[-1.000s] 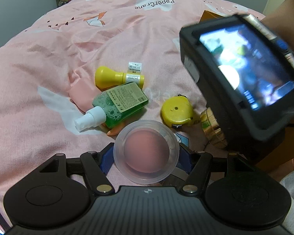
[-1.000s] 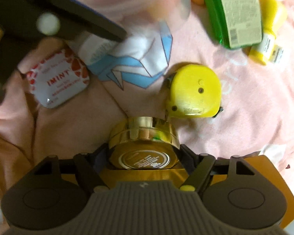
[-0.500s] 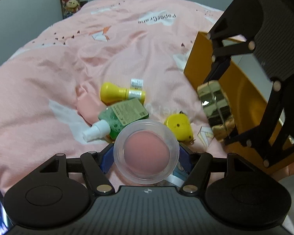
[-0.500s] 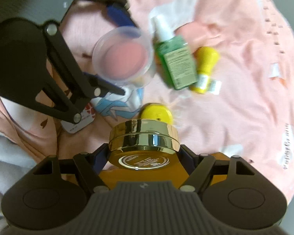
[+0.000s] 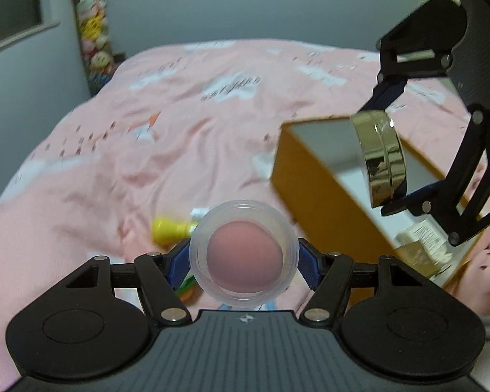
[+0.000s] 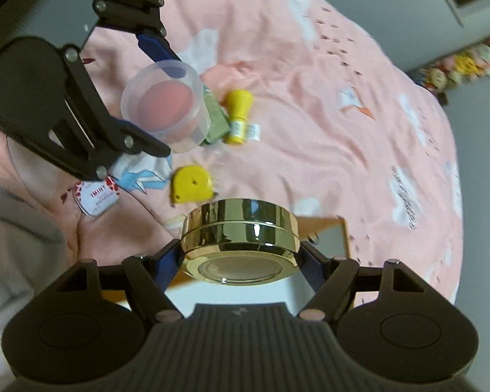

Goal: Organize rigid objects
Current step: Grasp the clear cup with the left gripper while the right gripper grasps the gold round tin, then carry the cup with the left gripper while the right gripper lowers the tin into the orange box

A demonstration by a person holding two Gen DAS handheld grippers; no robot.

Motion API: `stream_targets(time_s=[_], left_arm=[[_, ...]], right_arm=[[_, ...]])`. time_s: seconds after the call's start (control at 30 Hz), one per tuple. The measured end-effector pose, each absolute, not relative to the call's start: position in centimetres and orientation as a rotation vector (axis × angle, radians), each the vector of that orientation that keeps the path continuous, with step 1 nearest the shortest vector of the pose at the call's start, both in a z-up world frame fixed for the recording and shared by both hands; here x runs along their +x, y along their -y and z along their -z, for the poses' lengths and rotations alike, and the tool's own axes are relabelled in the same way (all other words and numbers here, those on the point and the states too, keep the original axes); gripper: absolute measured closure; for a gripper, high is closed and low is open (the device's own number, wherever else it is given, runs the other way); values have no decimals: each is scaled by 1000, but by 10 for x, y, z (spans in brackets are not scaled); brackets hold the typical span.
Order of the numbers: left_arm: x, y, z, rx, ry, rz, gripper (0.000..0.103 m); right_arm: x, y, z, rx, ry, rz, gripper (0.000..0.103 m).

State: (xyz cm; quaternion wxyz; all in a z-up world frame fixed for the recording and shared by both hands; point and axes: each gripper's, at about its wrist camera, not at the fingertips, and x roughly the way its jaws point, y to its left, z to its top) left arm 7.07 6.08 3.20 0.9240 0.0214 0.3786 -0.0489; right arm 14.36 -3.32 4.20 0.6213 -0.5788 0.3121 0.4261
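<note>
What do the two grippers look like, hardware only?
Both match. The left gripper and right gripper have black ribbed bodies with two round black discs, black linkage bars with silver rivets, and blue finger pads. A small crosshair mark sits on the left body's front edge. No cables visible.

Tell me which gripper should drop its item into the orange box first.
Right. The right gripper holds the gold tin directly over the open orange box, while the left gripper with its clear jar sits off to the box's side, above the bedspread.

The right gripper (image 6: 240, 254) clamps a gold round tin (image 6: 240, 240) above the orange box (image 6: 330, 228). Far left, the left gripper (image 6: 156, 98) grips a clear jar (image 6: 165, 104) holding something pink.
</note>
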Motion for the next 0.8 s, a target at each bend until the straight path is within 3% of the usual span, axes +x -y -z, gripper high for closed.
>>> stream_targets(time_s=[0.33,0.8], left_arm=[[108,2,-54,125,-705,375,26],[183,63,12,436,-843,587,26]], right_arm=[[186,118,-23,-1220,-886,-839,28],[252,158,60,-977,-1111,-826,28]])
